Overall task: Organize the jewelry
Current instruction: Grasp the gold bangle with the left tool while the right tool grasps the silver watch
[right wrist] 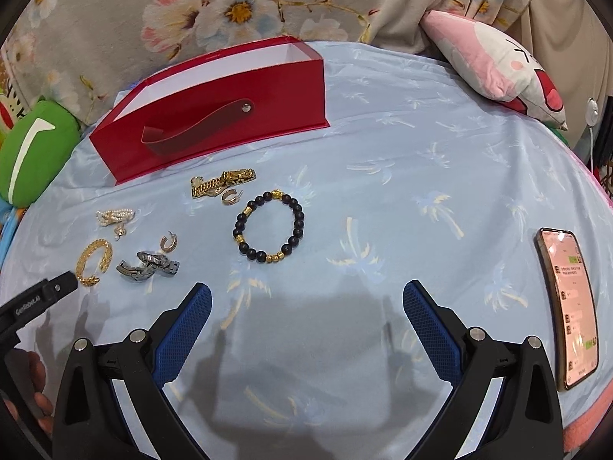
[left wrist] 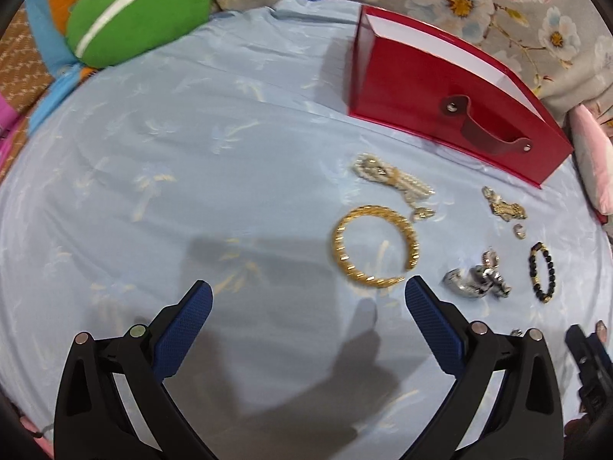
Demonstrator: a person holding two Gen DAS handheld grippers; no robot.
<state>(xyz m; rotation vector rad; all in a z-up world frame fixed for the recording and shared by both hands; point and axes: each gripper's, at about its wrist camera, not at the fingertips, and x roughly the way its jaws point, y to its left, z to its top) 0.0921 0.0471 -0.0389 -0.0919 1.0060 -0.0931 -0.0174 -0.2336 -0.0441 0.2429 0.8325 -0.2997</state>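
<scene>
A red box (left wrist: 429,88) (right wrist: 214,115) stands open on the light blue sheet (left wrist: 191,153) (right wrist: 402,172). In front of it lie a gold bangle (left wrist: 346,264) (right wrist: 92,262), a pearl piece (left wrist: 387,178) (right wrist: 115,216), a gold watch band (left wrist: 504,207) (right wrist: 222,184), a silver watch band (left wrist: 475,280) (right wrist: 149,266), a black bead bracelet (left wrist: 542,272) (right wrist: 297,222) and small gold earrings (right wrist: 168,243). My left gripper (left wrist: 308,299) is open, its right fingertip close beside the bangle. My right gripper (right wrist: 306,303) is open and empty, just short of the bead bracelet.
A green cushion (left wrist: 134,11) (right wrist: 34,149) lies at the far left. A pink and white pillow (right wrist: 498,69) lies at the far right. A phone (right wrist: 571,306) with a lit screen lies on the sheet's right side. Floral fabric (right wrist: 230,7) hangs behind the box.
</scene>
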